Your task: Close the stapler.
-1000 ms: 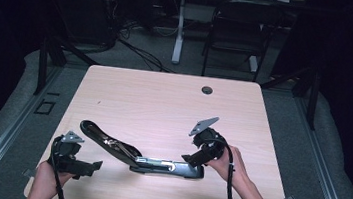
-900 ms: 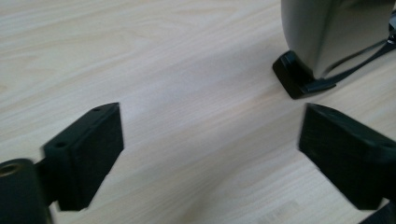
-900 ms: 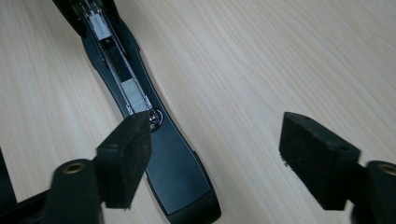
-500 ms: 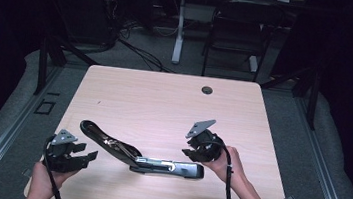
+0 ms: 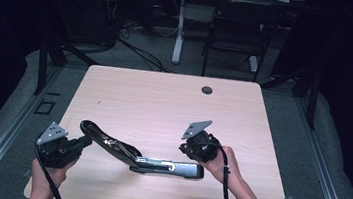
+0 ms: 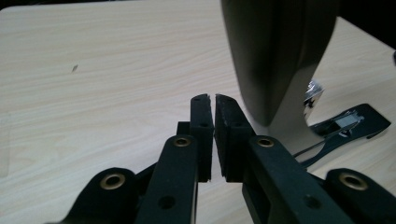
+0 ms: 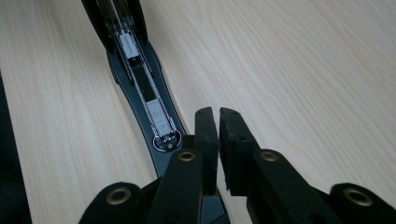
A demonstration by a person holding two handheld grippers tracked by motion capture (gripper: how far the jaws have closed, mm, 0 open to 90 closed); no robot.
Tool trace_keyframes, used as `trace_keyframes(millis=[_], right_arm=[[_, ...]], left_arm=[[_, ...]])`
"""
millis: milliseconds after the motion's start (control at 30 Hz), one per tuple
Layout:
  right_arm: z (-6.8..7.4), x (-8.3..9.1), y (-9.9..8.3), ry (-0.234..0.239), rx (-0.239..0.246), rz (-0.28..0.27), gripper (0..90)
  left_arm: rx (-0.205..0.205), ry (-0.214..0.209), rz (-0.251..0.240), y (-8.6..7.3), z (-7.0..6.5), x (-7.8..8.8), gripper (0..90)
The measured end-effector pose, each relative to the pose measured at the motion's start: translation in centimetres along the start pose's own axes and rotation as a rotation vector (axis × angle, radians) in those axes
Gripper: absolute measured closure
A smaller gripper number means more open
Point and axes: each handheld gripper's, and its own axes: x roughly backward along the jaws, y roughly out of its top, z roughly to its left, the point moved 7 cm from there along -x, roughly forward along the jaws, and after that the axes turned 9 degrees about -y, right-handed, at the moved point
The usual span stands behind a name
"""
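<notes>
My right gripper (image 7: 218, 116) view reveals the open stapler's (image 5: 138, 154) staple channel upper left; both grippers' fingers have just clenched empty, my left gripper (image 6: 214, 100) included.

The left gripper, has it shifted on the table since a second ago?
Yes. In the high view the left gripper has slid rightward from the table's left edge toward the open stapler's raised end.

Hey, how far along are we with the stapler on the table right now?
Done: the stapler lies opened flat on the table, its metal staple channel exposed. In hand: nothing; the left gripper and the right gripper have just closed on nothing, one at each end of it. Left: whatever follows, likely loading or folding it shut.
</notes>
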Motion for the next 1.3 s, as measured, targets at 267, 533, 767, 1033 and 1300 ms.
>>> trace_keyframes(millis=[267, 533, 767, 1033, 1300], right_arm=[[0.4, 0.1, 1.2, 0.015, -0.004, -0.037, 87.8], [0.7, 0.1, 2.1, 0.021, -0.014, -0.066, 87.8], [1.4, 0.2, 3.2, 0.041, -0.019, -0.095, 87.8], [2.1, -0.2, 4.3, 0.046, -0.011, -0.101, 90.0], [2.9, -0.3, 5.2, 0.060, 0.003, -0.122, 90.0]], left_arm=[[-0.002, -0.005, -0.025, 0.5, -0.1, -0.3, 90.0], [-0.019, -0.010, -0.056, 1.3, -0.8, -0.7, 90.0], [-0.030, -0.024, -0.073, 1.8, -1.6, -0.9, 90.0], [-0.048, -0.024, -0.069, 2.2, -2.1, -1.1, 90.0], [-0.071, -0.032, -0.065, 2.6, -2.8, -2.1, 90.0]])
